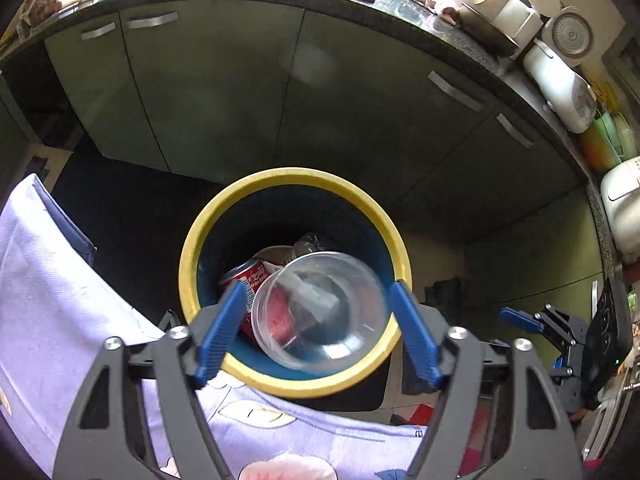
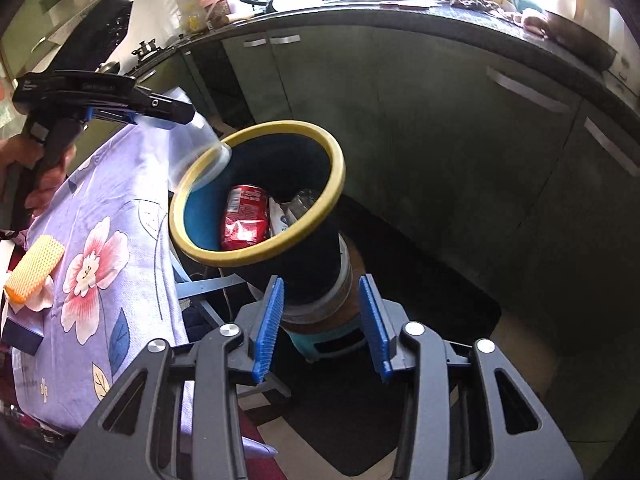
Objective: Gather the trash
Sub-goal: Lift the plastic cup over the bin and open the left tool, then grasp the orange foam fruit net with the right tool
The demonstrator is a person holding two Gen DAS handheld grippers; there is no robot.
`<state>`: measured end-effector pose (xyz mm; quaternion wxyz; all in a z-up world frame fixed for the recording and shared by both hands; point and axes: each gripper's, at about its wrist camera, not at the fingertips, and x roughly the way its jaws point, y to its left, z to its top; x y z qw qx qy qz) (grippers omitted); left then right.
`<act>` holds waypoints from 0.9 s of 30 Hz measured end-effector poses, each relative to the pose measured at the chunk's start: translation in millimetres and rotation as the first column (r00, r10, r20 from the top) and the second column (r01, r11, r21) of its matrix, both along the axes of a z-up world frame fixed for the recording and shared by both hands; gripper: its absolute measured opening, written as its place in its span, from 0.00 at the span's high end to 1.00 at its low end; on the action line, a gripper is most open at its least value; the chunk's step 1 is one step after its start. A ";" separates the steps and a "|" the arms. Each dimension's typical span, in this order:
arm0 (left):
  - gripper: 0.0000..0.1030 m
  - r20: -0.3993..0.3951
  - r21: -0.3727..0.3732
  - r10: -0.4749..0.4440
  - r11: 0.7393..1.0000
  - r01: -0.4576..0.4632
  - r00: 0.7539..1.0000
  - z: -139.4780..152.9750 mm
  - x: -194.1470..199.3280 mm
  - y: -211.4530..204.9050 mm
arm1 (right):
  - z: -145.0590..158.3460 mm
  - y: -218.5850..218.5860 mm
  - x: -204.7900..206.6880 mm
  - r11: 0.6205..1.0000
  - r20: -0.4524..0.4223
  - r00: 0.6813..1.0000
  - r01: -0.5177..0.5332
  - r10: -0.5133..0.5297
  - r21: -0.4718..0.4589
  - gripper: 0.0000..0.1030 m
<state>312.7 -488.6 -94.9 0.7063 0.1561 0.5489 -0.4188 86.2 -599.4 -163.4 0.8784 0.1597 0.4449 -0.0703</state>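
Floral tablecloth [image 2: 108, 240] beside green cabinets [image 2: 400, 128]

Green cabinets [image 1: 224, 92] under a dark counter [image 2: 460, 20] (cluttered), sunlit from behind.

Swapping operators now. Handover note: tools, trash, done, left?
Left tool: open over the bin, pads off the clear plastic cup, which is dropping at the rim.
Right tool: open, empty, aimed at the bin's base from the side.
Bin: yellow rim, standing beside the floral-cloth table; already holds a red can, a crumpled bottle and other scraps.
Done: can and bottle binned, cup released.
Left: confirm the cup lands inside; check the table, where an orange sponge lies.
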 end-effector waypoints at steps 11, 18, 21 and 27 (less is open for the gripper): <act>0.13 0.062 -0.150 0.089 0.986 -0.079 0.994 73.0 -39.3 97.4 | 0.2 20.7 6.5 0.997 0.022 0.997 -0.077 0.077 0.025 0.60; 0.08 0.174 -0.237 0.275 0.944 -0.231 0.946 121.8 -89.5 227.9 | 20.2 91.8 34.8 0.956 0.069 0.955 -0.290 0.287 0.038 0.57; 0.07 0.187 -0.280 0.370 0.908 -0.312 0.910 129.1 -109.7 284.4 | 34.5 135.8 52.2 0.905 0.113 0.906 -0.417 0.408 0.077 0.56; 0.07 0.224 -0.292 0.503 0.852 -0.435 0.835 119.3 -152.1 371.5 | 69.3 237.4 62.4 0.759 0.211 0.750 -0.649 0.628 0.049 0.57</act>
